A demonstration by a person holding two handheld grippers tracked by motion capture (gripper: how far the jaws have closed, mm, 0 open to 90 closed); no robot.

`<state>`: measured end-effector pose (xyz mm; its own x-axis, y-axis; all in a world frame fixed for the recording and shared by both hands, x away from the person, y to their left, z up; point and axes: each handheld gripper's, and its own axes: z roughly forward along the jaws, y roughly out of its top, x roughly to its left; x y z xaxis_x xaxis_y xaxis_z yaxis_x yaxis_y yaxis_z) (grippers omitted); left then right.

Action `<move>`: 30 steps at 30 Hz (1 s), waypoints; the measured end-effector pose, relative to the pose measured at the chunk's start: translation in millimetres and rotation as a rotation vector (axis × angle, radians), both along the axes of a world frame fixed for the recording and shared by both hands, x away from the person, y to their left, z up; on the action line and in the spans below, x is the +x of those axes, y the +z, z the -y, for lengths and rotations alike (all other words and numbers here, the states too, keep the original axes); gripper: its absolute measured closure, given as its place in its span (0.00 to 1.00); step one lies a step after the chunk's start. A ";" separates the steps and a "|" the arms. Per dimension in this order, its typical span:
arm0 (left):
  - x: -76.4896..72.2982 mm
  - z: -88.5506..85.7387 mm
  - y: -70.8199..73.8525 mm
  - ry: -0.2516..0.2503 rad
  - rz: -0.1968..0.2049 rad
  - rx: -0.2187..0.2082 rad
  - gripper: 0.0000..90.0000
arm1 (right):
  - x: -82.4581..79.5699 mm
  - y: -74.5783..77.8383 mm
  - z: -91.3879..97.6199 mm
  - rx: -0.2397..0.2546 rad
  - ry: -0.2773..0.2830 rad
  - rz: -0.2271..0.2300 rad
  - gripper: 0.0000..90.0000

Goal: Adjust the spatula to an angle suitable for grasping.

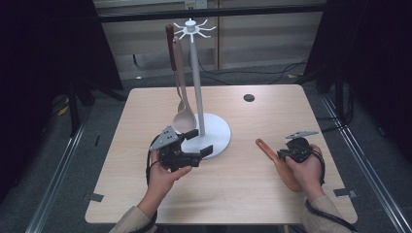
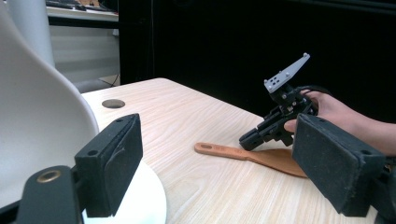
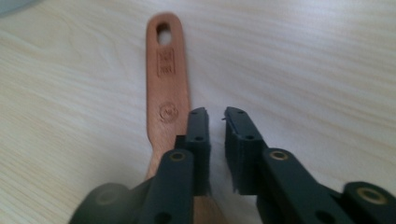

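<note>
Spatula [image 1: 274, 158]: flat on the desk [image 1: 233, 194] at the right side, handle pointing up-left toward the rack, hang-hole at the far end — likely next to be hung.
Right tongs [image 3: 215, 126]: low over the spatula handle, jaws a narrow gap apart, nothing between them; handle lies just beside the left jaw, not in the gap — no grip on it.
Left tongs [image 1: 200, 141]: jaws wide apart, straddling the edge of the rack base [image 1: 221, 141]; probably there to steady the rack, though pads not seen pressing on it.
Rack [image 1: 196, 73]: white pole on a round base, mid-desk, ring of hooks at the top.
Hung already: pale spoon [image 1: 183, 119] and a dark-handled utensil [image 1: 170, 48], both on the left hooks, spoon bowl hanging just above the left tongs.
In the way: hanging spoon crowds the left side of the pole — right-hand hooks look free.
Other: dark round hole [image 1: 248, 98] in the desk, far right, well apart.
</note>
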<state>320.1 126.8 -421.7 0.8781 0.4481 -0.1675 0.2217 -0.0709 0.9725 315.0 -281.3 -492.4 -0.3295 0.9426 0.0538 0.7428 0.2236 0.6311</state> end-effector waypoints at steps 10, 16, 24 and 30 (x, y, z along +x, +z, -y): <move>-4.5 -3.5 -4.5 0.022 -0.017 -0.004 0.18 | 13.4 7.5 -20.7 0.045 0.065 0.039 0.57; -7.8 -9.1 -9.0 0.049 -0.025 0.015 0.18 | 26.5 0.9 -34.9 -0.003 0.097 0.034 0.48; -11.8 -13.3 -11.1 0.057 -0.031 0.023 0.18 | 38.8 -5.9 -50.1 -0.039 0.140 0.020 0.51; -13.0 -13.8 -12.4 0.059 -0.032 0.027 0.18 | 38.2 -2.5 -56.8 -0.041 0.134 -0.004 0.72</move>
<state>307.1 140.6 -434.0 0.8443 0.5039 -0.1825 0.2576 -0.0830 0.9627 353.3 -224.5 -494.9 -0.4523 0.8917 0.0175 0.7068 0.3465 0.6167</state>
